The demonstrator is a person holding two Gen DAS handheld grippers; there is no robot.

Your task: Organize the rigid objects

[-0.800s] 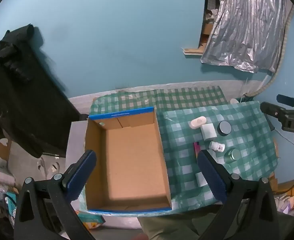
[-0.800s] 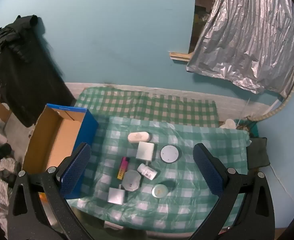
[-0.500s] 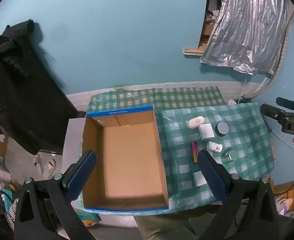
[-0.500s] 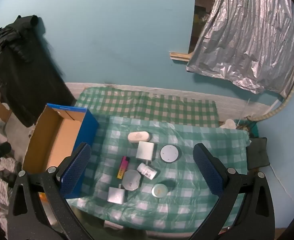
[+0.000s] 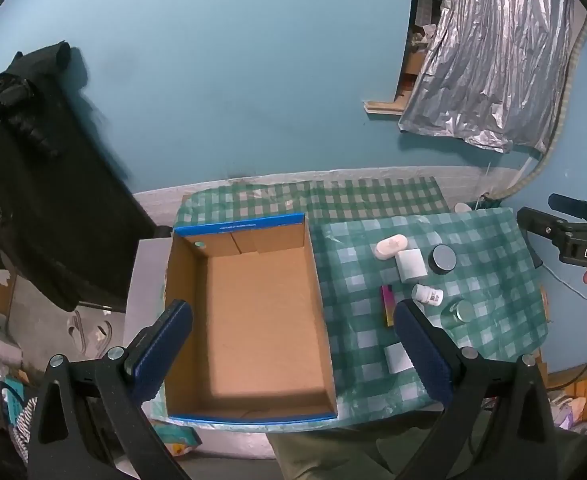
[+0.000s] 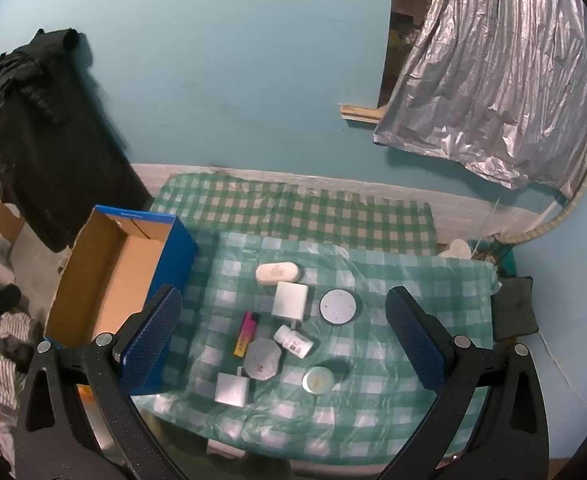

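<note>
An empty blue cardboard box (image 5: 253, 316) (image 6: 113, 280) stands at the left of a green checked table (image 6: 393, 280). To its right lie several small objects: a white oval case (image 6: 276, 273), a white square box (image 6: 290, 300), a round grey-topped jar (image 6: 339, 307), a pink lighter (image 6: 246, 333), a white pill bottle (image 6: 293, 341), an octagonal lid (image 6: 262, 359), a small white box (image 6: 232, 389) and a green round tin (image 6: 317, 380). My left gripper (image 5: 293, 356) is open high above the box. My right gripper (image 6: 281, 352) is open high above the objects; it also shows in the left wrist view (image 5: 565, 236).
A black garment (image 6: 33, 140) hangs on the blue wall at the left. A silver foil sheet (image 6: 493, 92) hangs at the right. Striped cloth (image 6: 1, 344) lies on the floor left of the box. A dark pad (image 6: 513, 308) sits right of the table.
The left wrist view has shifted slightly, so the box and objects sit a little further left. The right gripper has held nearly still. Both stay open.
</note>
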